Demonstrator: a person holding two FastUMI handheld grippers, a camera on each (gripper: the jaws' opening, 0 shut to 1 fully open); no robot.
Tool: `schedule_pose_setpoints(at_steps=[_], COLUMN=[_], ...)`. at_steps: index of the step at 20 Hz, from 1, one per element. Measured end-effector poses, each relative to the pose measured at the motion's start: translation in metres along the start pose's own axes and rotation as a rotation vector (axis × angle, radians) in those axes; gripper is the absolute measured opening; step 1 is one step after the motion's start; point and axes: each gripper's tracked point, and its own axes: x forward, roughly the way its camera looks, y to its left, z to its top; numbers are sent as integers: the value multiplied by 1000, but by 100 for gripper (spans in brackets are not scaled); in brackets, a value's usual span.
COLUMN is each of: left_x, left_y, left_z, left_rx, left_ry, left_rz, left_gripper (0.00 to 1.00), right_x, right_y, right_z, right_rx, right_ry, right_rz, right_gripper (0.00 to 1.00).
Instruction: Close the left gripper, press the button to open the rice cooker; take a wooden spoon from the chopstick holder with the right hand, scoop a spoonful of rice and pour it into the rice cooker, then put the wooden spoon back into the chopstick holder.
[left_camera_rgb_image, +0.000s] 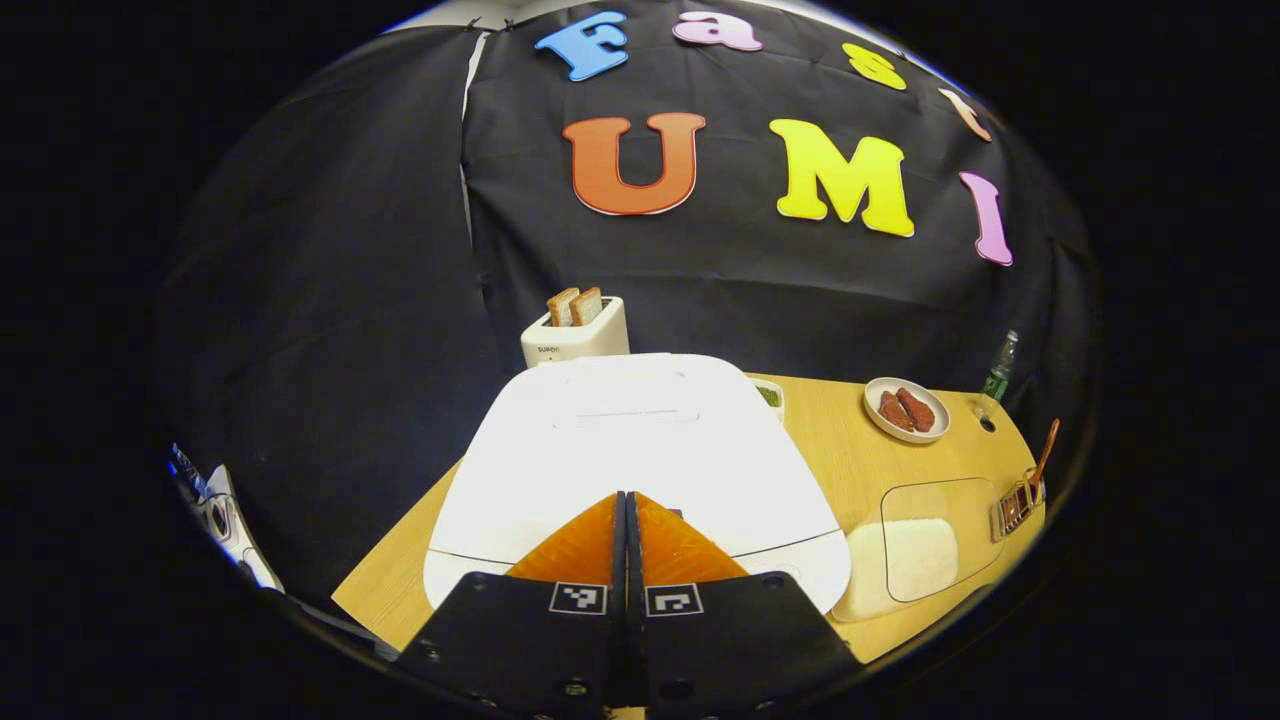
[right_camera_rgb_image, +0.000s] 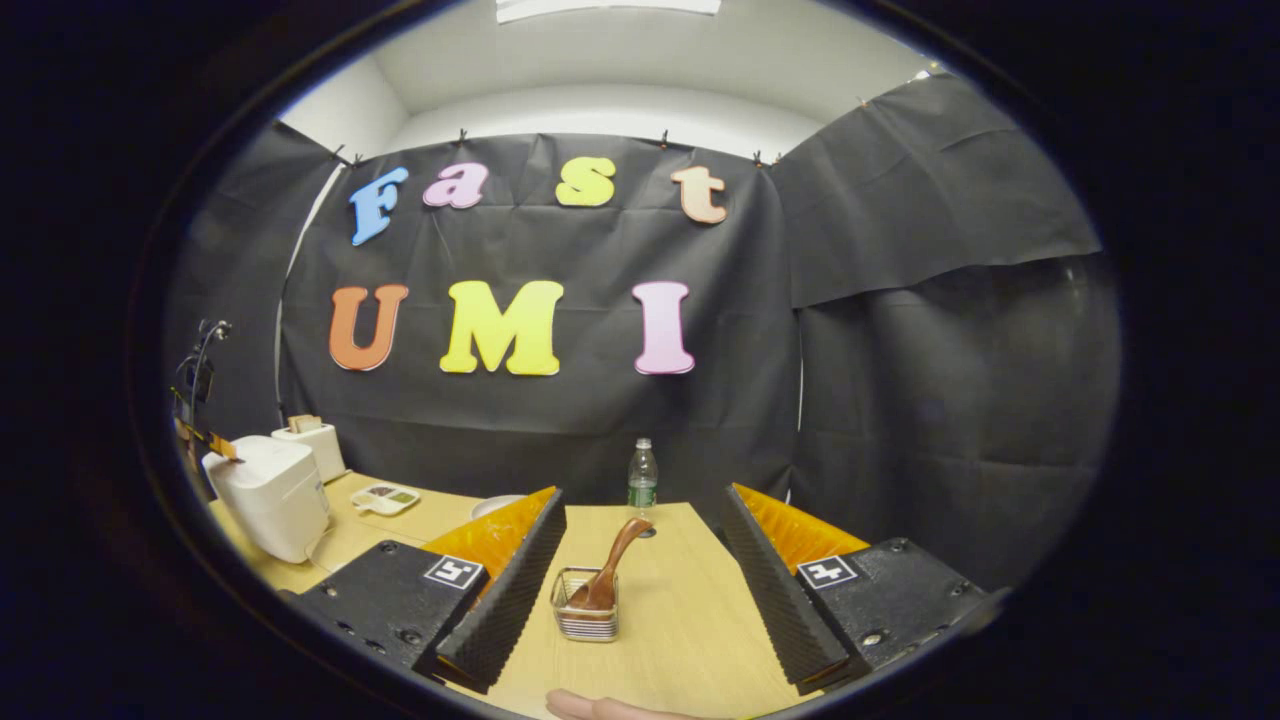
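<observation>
Rice cooker (left_camera_rgb_image: 640, 450) smooth white, lid down; left gripper (left_camera_rgb_image: 627, 500) clenched above it; right gripper (right_camera_rgb_image: 640, 560) released, wooden spoon (right_camera_rgb_image: 612, 570) in ribbed holder (right_camera_rgb_image: 586, 618).

One rice cooker (left_camera_rgb_image: 640, 450), two toast slices (left_camera_rgb_image: 575, 306), one bottle (right_camera_rgb_image: 642, 478).

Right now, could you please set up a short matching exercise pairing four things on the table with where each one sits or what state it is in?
Things:
1. wooden spoon
2. toast slices
3. rice cooker
4. left tool

Places or states:
A. lid down
B. standing in the toaster slots
C. fingers together, over the white lid
D. leaning in the chopstick holder

Pairs: 1-D, 2-B, 3-A, 4-C
</observation>
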Motion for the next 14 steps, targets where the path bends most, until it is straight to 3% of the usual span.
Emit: schedule_pose_setpoints(at_steps=[11, 14], left_x=[2, -3], left_y=[0, 3], left_z=[-3, 11], left_rx=[3, -37], left_ry=[9, -9], left_rz=[5, -8], left_gripper=[0, 0], right_x=[-26, -29], right_y=[-7, -10], right_z=[2, 1], right_rx=[-7, -11], right_ry=[-4, 2], right_rz=[10, 1], right_gripper=[98, 99])
